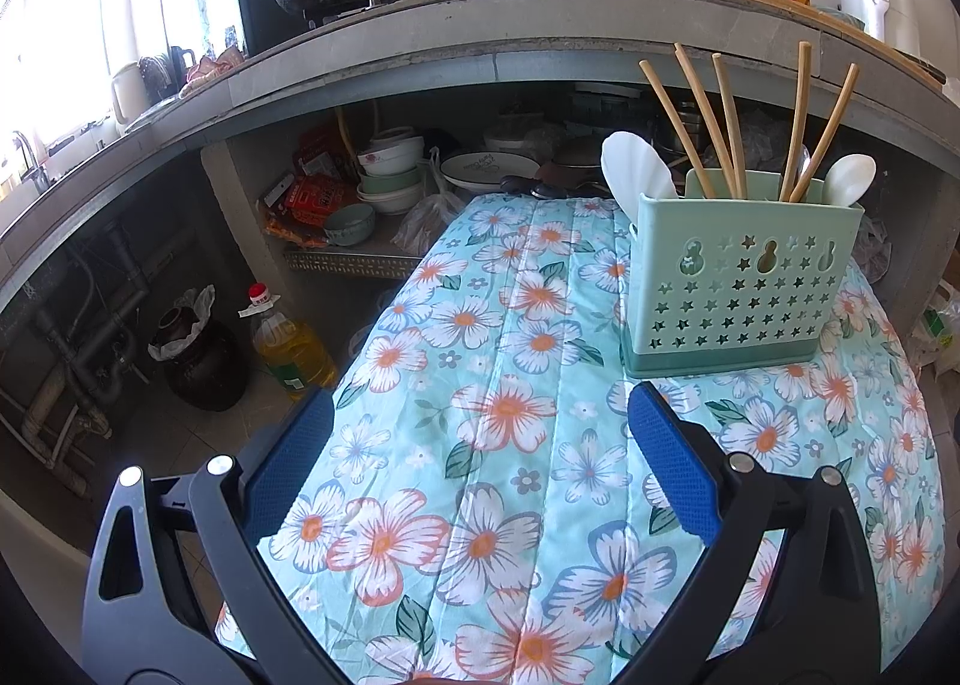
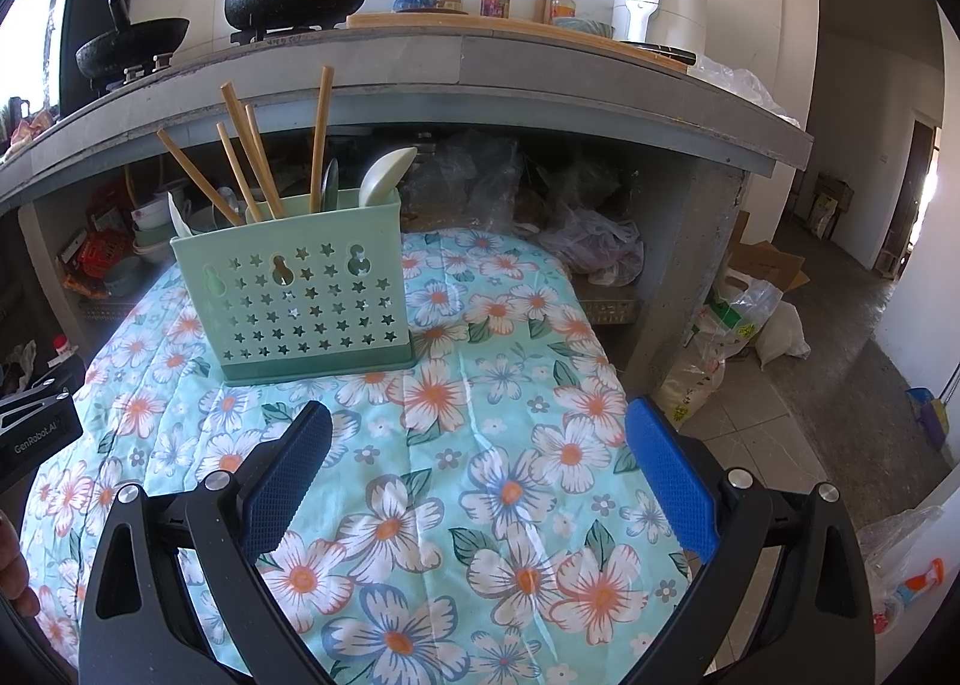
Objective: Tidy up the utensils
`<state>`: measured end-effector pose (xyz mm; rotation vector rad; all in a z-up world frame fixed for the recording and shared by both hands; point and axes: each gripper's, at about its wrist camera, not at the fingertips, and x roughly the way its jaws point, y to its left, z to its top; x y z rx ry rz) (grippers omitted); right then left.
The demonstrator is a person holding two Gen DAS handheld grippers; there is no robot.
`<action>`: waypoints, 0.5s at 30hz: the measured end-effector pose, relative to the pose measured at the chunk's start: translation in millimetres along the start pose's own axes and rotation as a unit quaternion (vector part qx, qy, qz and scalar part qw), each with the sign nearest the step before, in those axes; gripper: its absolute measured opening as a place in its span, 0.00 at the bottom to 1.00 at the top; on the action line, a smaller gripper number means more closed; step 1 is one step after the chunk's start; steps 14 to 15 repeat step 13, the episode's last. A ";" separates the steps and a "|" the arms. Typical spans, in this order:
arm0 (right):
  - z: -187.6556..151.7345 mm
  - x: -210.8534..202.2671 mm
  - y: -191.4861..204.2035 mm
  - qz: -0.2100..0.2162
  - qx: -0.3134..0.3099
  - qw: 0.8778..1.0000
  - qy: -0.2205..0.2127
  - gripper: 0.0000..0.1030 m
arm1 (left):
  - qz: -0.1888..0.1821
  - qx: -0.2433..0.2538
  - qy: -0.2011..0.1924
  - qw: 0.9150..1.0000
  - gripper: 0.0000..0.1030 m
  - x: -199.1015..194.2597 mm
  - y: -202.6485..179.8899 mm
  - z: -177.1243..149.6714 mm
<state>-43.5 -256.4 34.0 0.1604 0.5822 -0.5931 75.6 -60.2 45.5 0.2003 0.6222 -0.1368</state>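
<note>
Right wrist: holder mid-cloth, 2 tools parted, empty.

Floral-clothed table — green utensil caddy

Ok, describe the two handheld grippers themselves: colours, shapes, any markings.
Both match. The left gripper and right gripper each have two blue pads with a fine dotted texture, mounted on black angular linkage arms with triangular cutouts and round silver pivot pins. In the right wrist view, the left unit's black body bears white "GenRobot.AI" lettering. No cables or sleeves are visible.
</note>
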 end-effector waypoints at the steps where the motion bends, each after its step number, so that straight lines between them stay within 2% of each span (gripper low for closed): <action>1: 0.1 0.2 0.0 0.000 0.000 1.000 0.000 0.93 | 0.000 0.000 0.000 1.000 0.92 0.5 0.2 0.9; 15: 0.4 -0.4 0.2 0.000 0.000 1.000 0.000 0.93 | -0.004 0.001 0.005 1.000 0.92 -0.5 -0.9 -1.4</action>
